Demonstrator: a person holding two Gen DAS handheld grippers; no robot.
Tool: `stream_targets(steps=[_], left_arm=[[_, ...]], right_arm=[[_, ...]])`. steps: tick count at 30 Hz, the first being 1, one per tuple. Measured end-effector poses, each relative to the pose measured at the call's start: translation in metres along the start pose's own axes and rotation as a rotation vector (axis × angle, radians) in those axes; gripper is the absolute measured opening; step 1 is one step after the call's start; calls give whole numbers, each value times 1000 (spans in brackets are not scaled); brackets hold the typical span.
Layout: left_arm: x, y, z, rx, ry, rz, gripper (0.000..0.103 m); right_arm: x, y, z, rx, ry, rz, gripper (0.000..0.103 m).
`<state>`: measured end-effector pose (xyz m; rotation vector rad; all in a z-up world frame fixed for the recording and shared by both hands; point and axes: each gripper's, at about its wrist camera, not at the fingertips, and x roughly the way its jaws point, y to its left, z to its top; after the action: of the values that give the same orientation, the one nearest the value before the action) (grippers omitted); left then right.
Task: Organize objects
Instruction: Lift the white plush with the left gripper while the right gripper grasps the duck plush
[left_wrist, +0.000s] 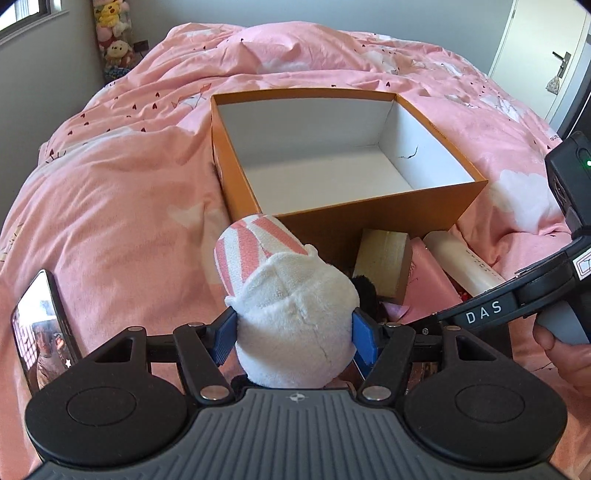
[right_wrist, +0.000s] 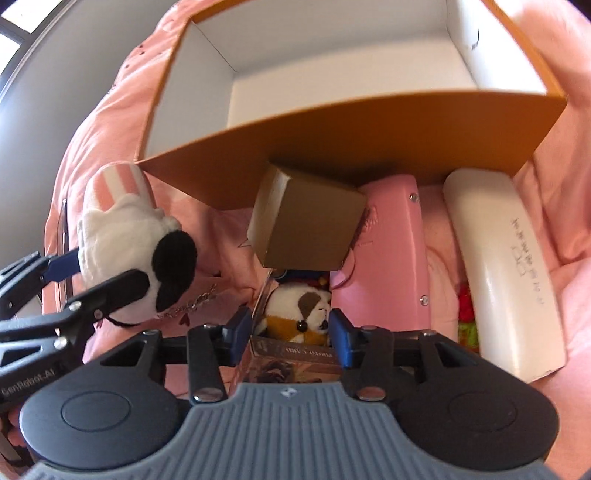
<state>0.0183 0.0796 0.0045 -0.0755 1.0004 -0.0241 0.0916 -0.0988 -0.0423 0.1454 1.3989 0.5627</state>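
My left gripper (left_wrist: 293, 328) is shut on a white plush toy (left_wrist: 291, 295) with a pink striped hat, its blue pads pressed into both sides. The right wrist view has the same plush (right_wrist: 129, 229) at the left, black ear patch showing, in the left gripper (right_wrist: 110, 267). My right gripper (right_wrist: 290, 332) is shut on a clear toy box (right_wrist: 291, 354) with a small brown and white plush dog inside. Just beyond both stands an open orange box (left_wrist: 369, 218) with a bare white inside, seen close up from the right wrist (right_wrist: 369, 140).
Against the orange box's near wall lie a tan carton (right_wrist: 306, 225), a pink case (right_wrist: 391, 251) and a long white case (right_wrist: 506, 266). A phone (left_wrist: 40, 328) lies on the pink duvet (left_wrist: 129, 184) at left. A door (left_wrist: 546, 55) stands far right.
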Motion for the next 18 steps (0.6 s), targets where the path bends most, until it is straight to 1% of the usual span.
stream_targets(steps=[2, 4, 5, 6, 9, 12, 16, 18], left_arm=[[5, 1, -1, -4, 14, 3, 73], [7, 3, -2, -7, 21, 3, 73], [8, 3, -2, -9, 24, 2, 74], [9, 3, -2, -10, 26, 1, 74], [14, 3, -3, -4, 37, 8, 74], [19, 2, -4, 4, 45, 17, 74], [20, 2, -5, 8, 45, 22, 74], [20, 0, -5, 11, 43, 26, 74]], right_arm=[[15, -3, 5, 33, 31, 7, 50], [27, 0, 7, 48, 64, -12, 57], [34, 3, 7, 51, 85, -25, 63], [39, 6, 6, 52, 92, -36, 67], [46, 16, 6, 45, 90, -76, 70], [56, 20, 8, 66, 94, -103, 71], [70, 25, 8, 42, 106, -134, 70], [74, 28, 6, 26, 107, -164, 56]])
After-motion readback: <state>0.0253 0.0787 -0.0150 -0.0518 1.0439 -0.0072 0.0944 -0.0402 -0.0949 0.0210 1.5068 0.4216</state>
